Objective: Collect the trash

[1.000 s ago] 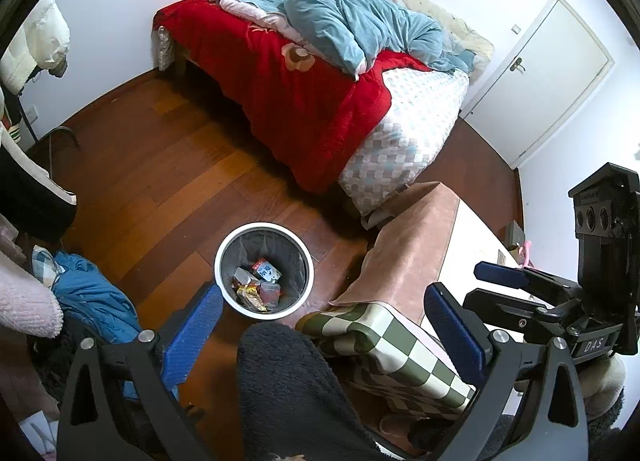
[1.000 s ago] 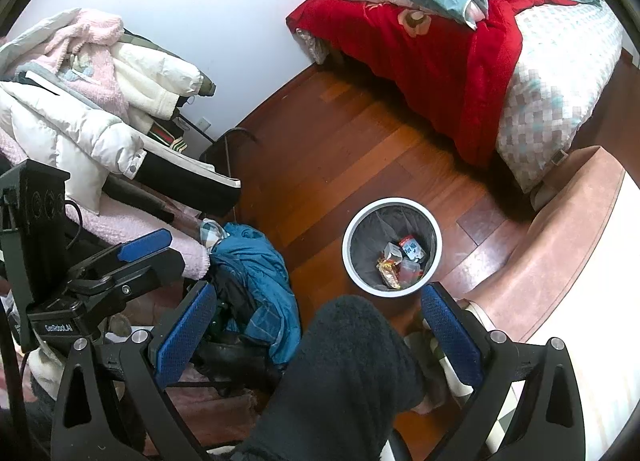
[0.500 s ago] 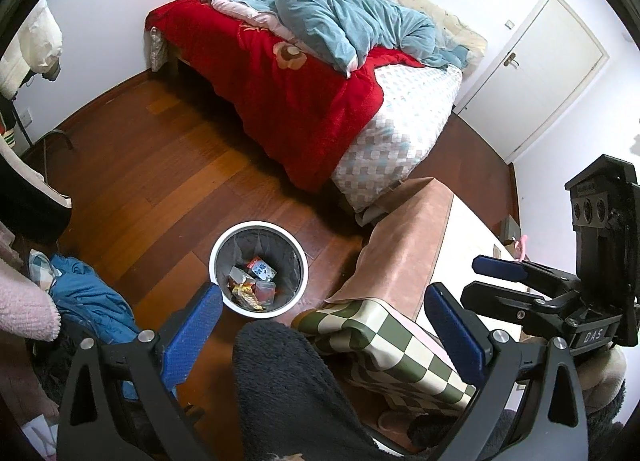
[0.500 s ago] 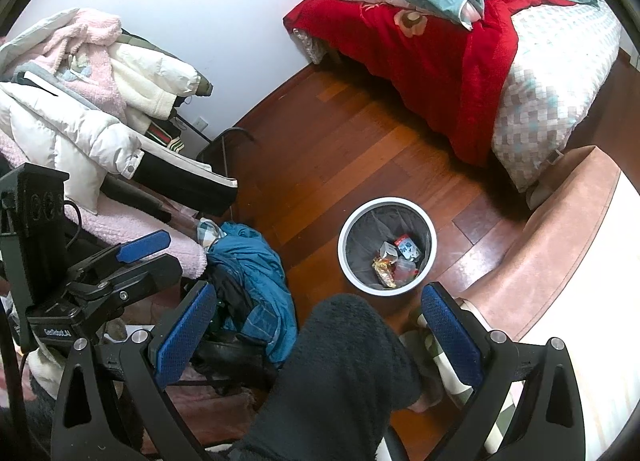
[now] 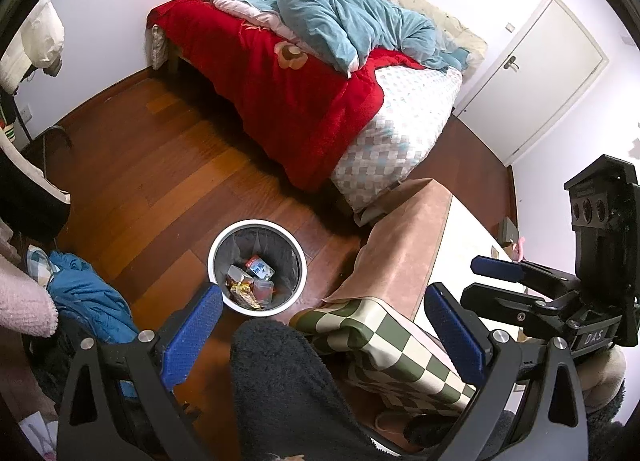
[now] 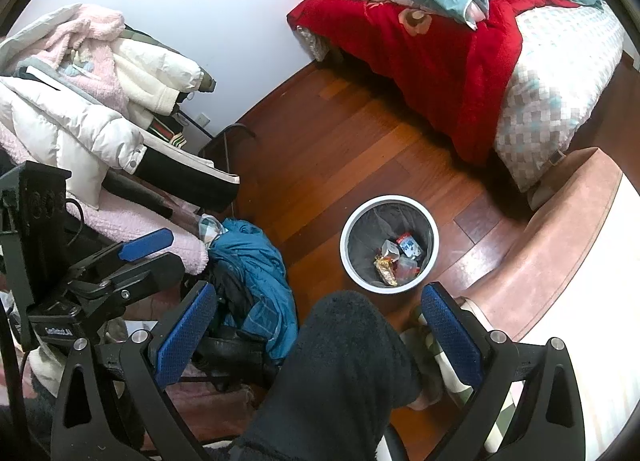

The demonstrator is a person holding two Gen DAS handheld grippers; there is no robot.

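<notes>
White-rimmed trash bin (image 5: 257, 267) sits below, nearer my left gripper (image 5: 320, 335). Both it and my right gripper (image 6: 320, 335) gape wide, empty.

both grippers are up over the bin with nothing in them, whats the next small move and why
Probably swing one gripper away to look for loose trash. The left gripper and right gripper are both open and empty. The trash bin on the wood floor already holds wrappers, and no loose trash shows on the bare floor near it. The clothes pile may hide some; I cannot tell.
</notes>
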